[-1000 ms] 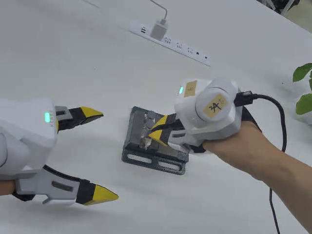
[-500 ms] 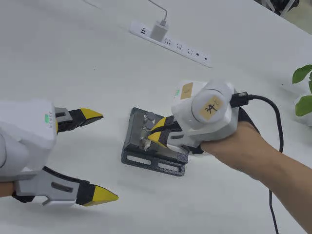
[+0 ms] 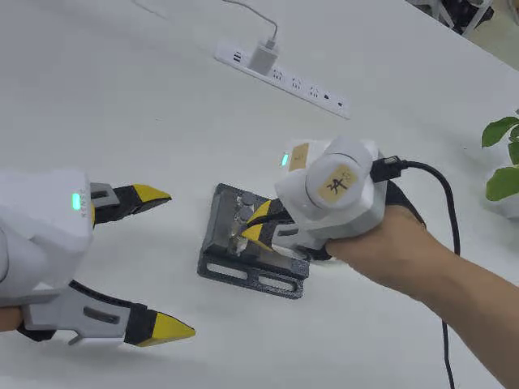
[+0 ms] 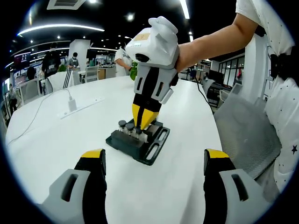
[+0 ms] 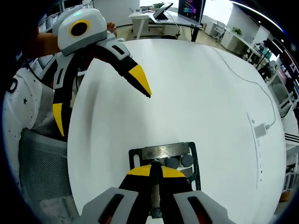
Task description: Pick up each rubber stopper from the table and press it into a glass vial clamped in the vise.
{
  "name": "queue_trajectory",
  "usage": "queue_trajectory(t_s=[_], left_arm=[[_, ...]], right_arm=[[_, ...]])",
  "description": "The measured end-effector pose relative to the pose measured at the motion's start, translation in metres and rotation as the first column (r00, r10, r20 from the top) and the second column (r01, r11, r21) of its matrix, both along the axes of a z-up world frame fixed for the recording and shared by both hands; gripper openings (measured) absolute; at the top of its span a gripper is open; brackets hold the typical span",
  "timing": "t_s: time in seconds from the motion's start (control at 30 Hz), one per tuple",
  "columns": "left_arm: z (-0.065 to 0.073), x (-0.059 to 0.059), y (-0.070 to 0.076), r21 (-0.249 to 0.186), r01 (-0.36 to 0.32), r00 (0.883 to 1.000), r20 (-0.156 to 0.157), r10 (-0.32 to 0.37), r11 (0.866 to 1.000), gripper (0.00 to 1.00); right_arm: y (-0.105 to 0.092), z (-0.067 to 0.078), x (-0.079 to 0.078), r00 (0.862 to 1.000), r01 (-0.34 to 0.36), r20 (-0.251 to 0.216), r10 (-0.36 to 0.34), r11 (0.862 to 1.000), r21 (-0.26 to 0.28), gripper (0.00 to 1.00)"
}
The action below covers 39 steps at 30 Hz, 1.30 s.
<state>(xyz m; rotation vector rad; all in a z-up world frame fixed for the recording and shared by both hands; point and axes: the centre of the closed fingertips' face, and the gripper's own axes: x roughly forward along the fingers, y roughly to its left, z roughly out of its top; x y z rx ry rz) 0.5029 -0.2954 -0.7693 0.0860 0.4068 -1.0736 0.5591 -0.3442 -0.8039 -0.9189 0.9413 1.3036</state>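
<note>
Nearest the person, at the lower left of the head view, the left gripper (image 3: 162, 261) hangs over the white table (image 3: 122, 105). Its jaws are spread wide with nothing between them. It is well apart from the vise, off to one side, and its yellow tips point toward it.

Next comes the vise (image 3: 243, 267), a dark grey block lying flat on the table, with a short row of glass vials (image 3: 242, 212) clamped upright in it. The right gripper (image 3: 253, 232) reaches down onto that row at a tilt, with its yellow tips at the top of the vial at one end. Its jaws are drawn close together, almost tip against tip. In the right gripper view a thin dark sliver shows between them, but whether a stopper is pinched there cannot be told. Just past the tips in that view, two vials have round grey stoppers (image 5: 174, 163) seated in their mouths, side by side and close beside the tips. In the left gripper view, capped vials stand in a line just to the left of the tips.

A black cable (image 3: 442, 219) trails from the back of the right gripper. Farther off on the table lies a white power strip (image 3: 284, 77) with a white plug (image 3: 263, 57) in it. Green plant leaves (image 3: 503, 158) show at the far right edge.
</note>
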Motion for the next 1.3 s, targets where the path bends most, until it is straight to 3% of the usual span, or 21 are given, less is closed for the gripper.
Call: queue_trajectory(t_s=[0.97, 1.3], left_arm=[[-0.0016, 0.0013, 0.0020, -0.014, -0.017, 1.000, 0.005, 0.017, 1.000, 0.85], [-0.0004, 0.0025, 0.0018, -0.015, -0.024, 1.000, 0.008, 0.025, 1.000, 0.84]], right_arm=[[0.0017, -0.0060, -0.0025, 0.998, -0.020, -0.055, 0.016, 0.996, -0.083, 0.00], [0.0031, -0.0073, -0.0035, 0.995, -0.061, -0.080, 0.051, 0.990, -0.130, 0.00]])
